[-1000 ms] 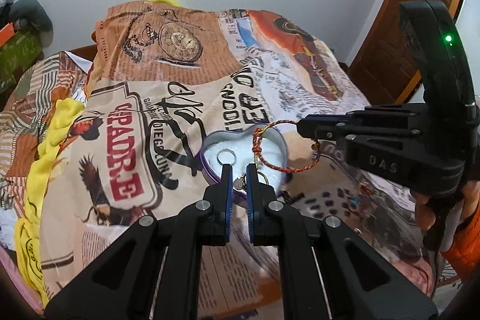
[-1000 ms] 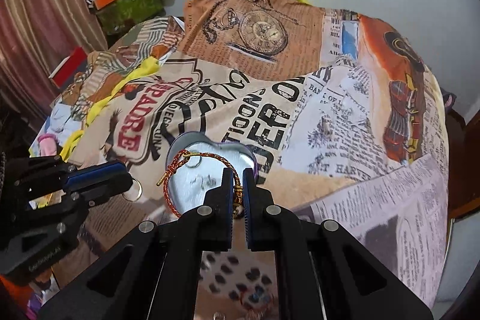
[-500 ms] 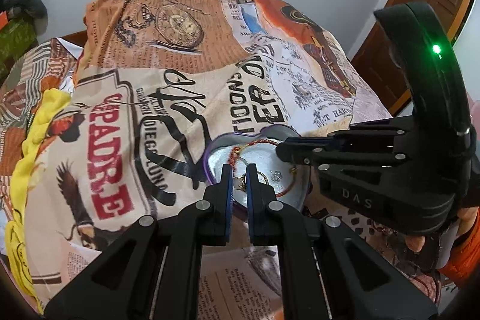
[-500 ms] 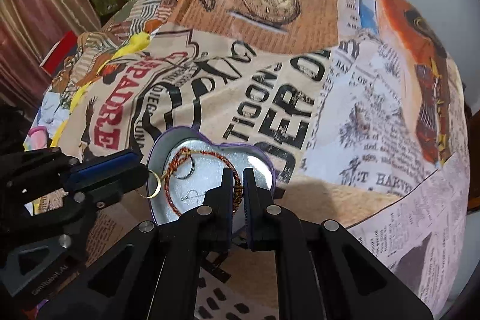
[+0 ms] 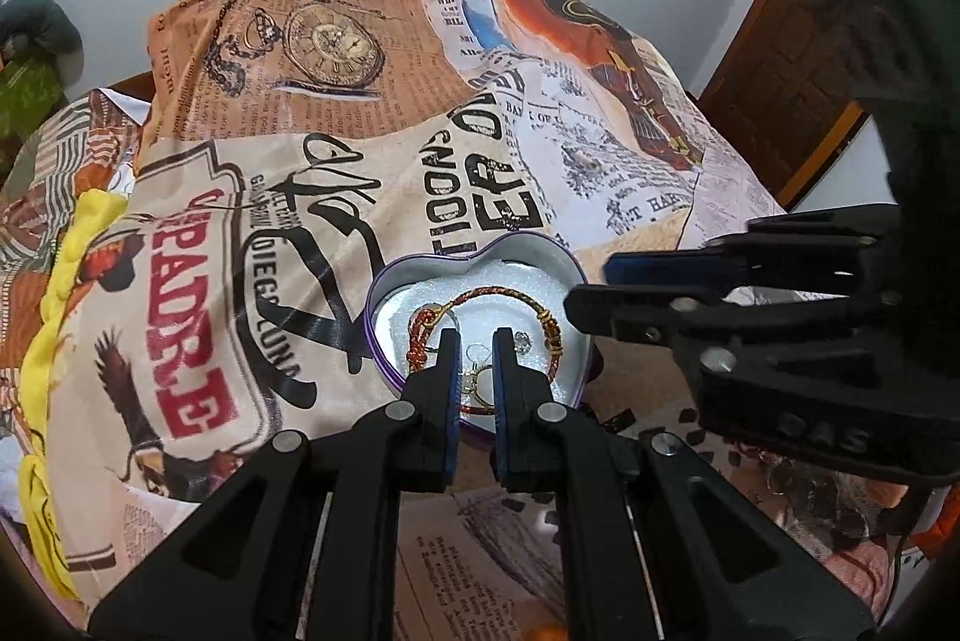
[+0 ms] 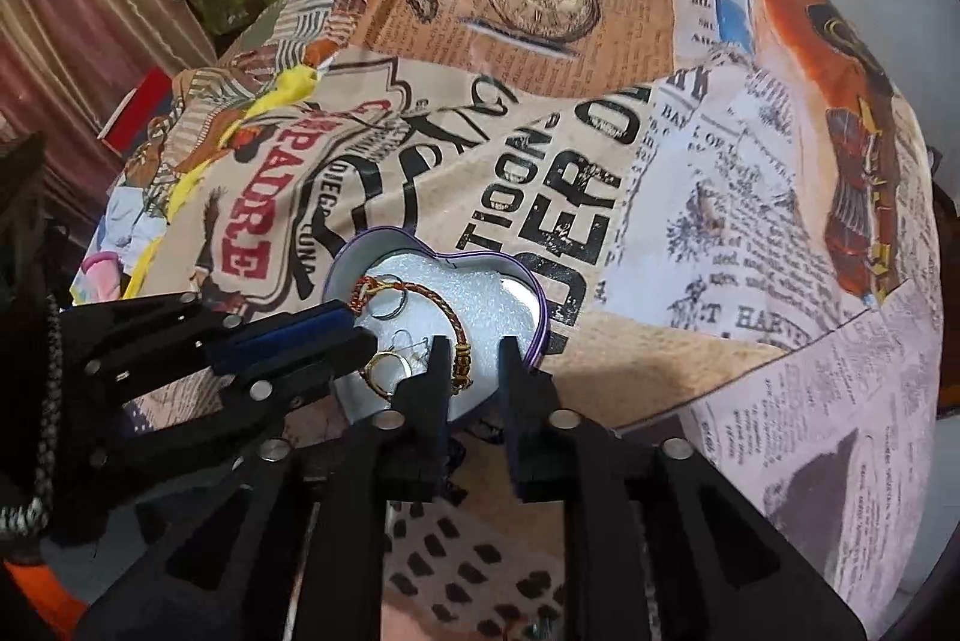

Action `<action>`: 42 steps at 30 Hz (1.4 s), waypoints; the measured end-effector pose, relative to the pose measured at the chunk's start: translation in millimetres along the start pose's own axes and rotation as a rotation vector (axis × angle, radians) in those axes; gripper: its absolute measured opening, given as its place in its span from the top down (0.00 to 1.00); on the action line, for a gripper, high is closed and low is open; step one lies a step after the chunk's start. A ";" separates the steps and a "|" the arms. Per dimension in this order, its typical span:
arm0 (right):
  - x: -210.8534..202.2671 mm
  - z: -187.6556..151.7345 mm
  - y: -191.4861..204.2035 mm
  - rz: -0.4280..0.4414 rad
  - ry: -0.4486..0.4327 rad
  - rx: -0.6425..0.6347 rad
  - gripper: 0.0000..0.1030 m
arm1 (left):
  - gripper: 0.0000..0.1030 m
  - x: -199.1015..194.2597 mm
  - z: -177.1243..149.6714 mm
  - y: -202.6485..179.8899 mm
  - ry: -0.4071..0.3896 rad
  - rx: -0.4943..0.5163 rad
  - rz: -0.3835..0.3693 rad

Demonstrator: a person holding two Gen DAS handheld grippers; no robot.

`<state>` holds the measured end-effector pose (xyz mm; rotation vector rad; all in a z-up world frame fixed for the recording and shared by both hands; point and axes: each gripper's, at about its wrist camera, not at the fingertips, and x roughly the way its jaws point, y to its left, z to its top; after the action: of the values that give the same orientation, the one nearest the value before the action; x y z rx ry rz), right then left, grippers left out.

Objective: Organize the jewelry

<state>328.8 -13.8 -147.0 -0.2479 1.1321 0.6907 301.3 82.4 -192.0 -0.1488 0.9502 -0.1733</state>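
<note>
**Snagging Is the Risk as Both Claws Crowd the Heart Tin**

Crowding is the main hazard: both claws sit over one small heart-shaped tin (image 5: 384, 341) on the printed bedspread (image 5: 198, 233), and a fingertip could hook the braided red-and-gold bracelet (image 6: 457, 326) and drag it back out. The tin is light and rests on soft fabric, so a nudge at its rim would likely tip or slide it and spill the pieces.

The bracelet lies curled on the tin's white lining, with a silver ring (image 6: 389, 306) near its far end. A gold hoop (image 6: 384, 371) hangs at the tip of the left gripper (image 5: 476, 341), apparently pinched there, though the contact point is too small to be sure; if it is let go at the rim, it could bounce onto the bed.

The right gripper (image 6: 474, 347) hovers low over the tin's near edge, its jaws parted and empty, one finger just beside the bracelet's gold-wrapped clasp. The left gripper comes in from the side, nearly level, fingers drawn narrow, with small earrings (image 5: 477, 380) showing in the gap between them.
</note>
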 end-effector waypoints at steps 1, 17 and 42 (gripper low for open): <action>-3.9 -0.1 0.6 -0.002 -0.010 -0.002 0.75 | 0.92 -3.0 0.4 -0.9 -0.004 0.003 0.005; -82.1 -33.8 5.7 -0.055 -0.170 -0.029 0.69 | 0.69 -75.5 -12.1 -24.9 -0.090 0.032 0.042; -91.0 -133.0 -22.4 -0.116 -0.119 0.003 0.69 | 0.65 -36.5 -71.5 -107.3 0.081 0.166 -0.080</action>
<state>221.2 -133.9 -125.8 -0.2646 0.9967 0.5932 213.3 -18.2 -182.2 -0.0269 1.0062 -0.3329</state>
